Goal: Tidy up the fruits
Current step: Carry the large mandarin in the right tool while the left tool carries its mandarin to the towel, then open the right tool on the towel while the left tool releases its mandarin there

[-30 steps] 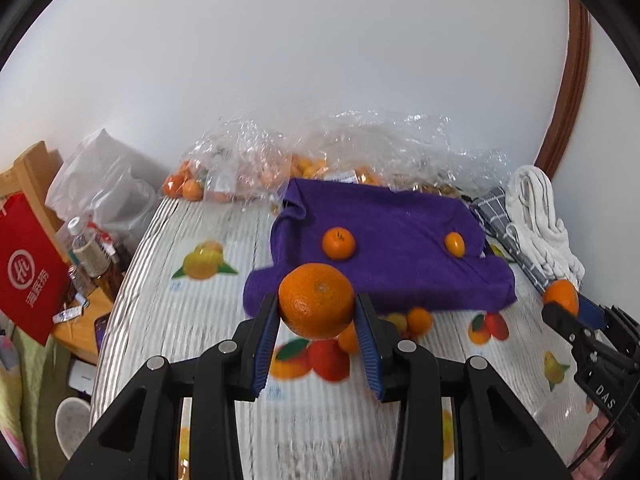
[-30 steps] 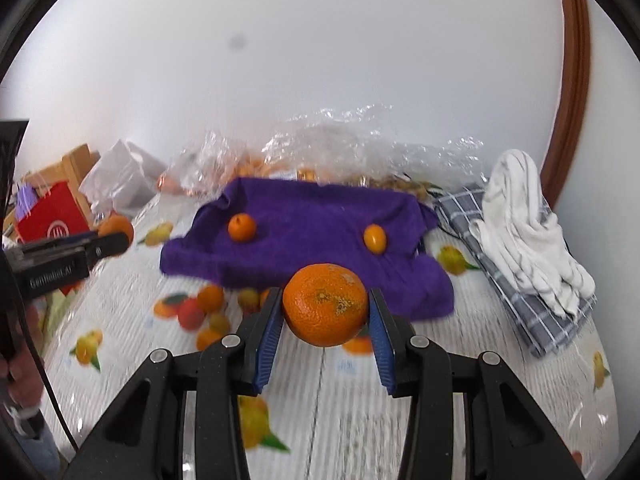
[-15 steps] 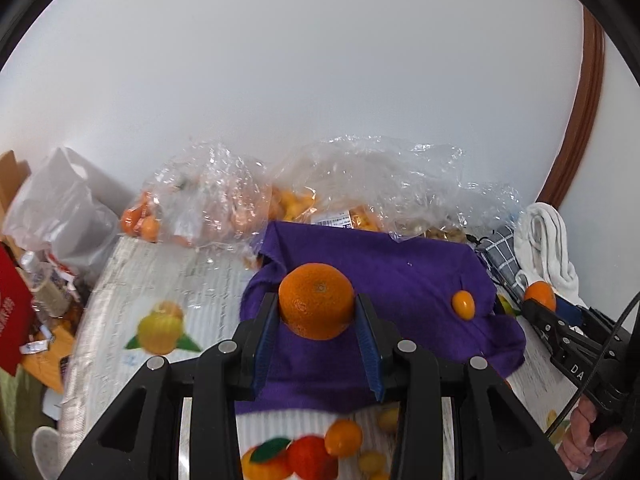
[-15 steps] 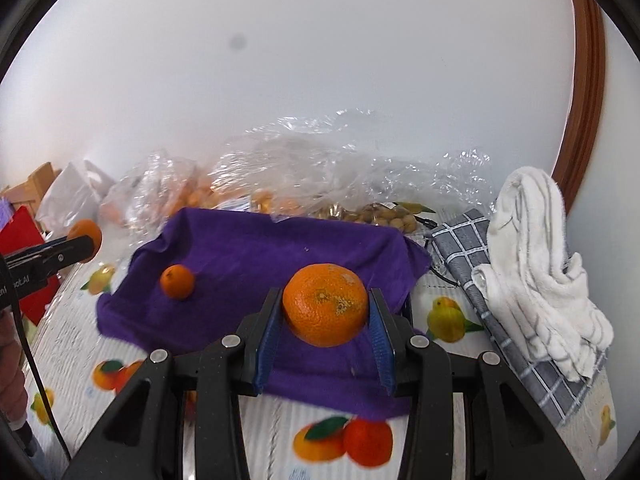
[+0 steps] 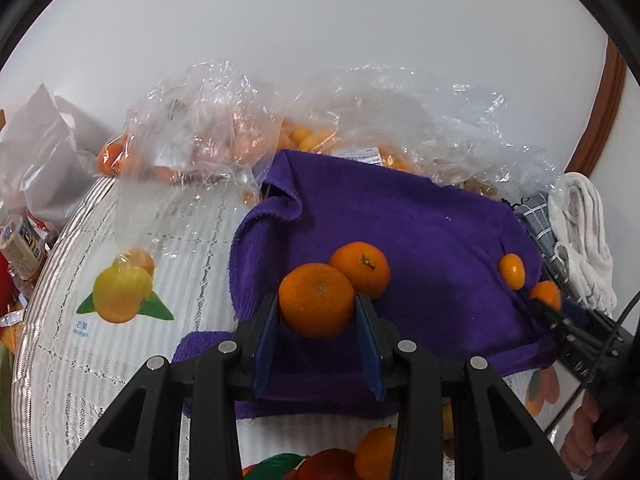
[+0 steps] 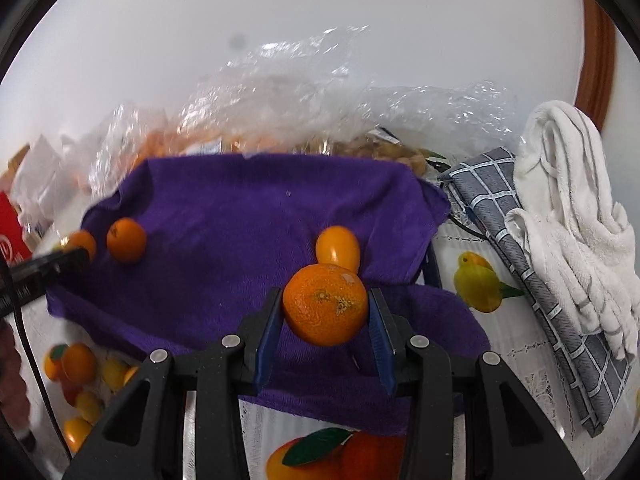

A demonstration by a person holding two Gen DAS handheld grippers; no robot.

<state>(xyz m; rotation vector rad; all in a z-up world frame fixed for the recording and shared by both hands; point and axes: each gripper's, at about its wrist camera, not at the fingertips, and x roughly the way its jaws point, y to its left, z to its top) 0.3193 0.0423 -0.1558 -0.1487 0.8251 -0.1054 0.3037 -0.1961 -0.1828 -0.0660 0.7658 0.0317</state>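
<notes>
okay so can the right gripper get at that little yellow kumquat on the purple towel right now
Probably not as things stand. The right gripper is shut on a mandarin, which fills the space between its fingers. The kumquat lies exposed on the purple towel just beyond.

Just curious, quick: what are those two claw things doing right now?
Left gripper: closed on an orange.
Right gripper: closed on another orange.

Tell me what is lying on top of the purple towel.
On the purple towel lie one round orange and a smaller oval kumquat. Each gripper holds another orange above it. The cloth hides whatever is beneath.
</notes>
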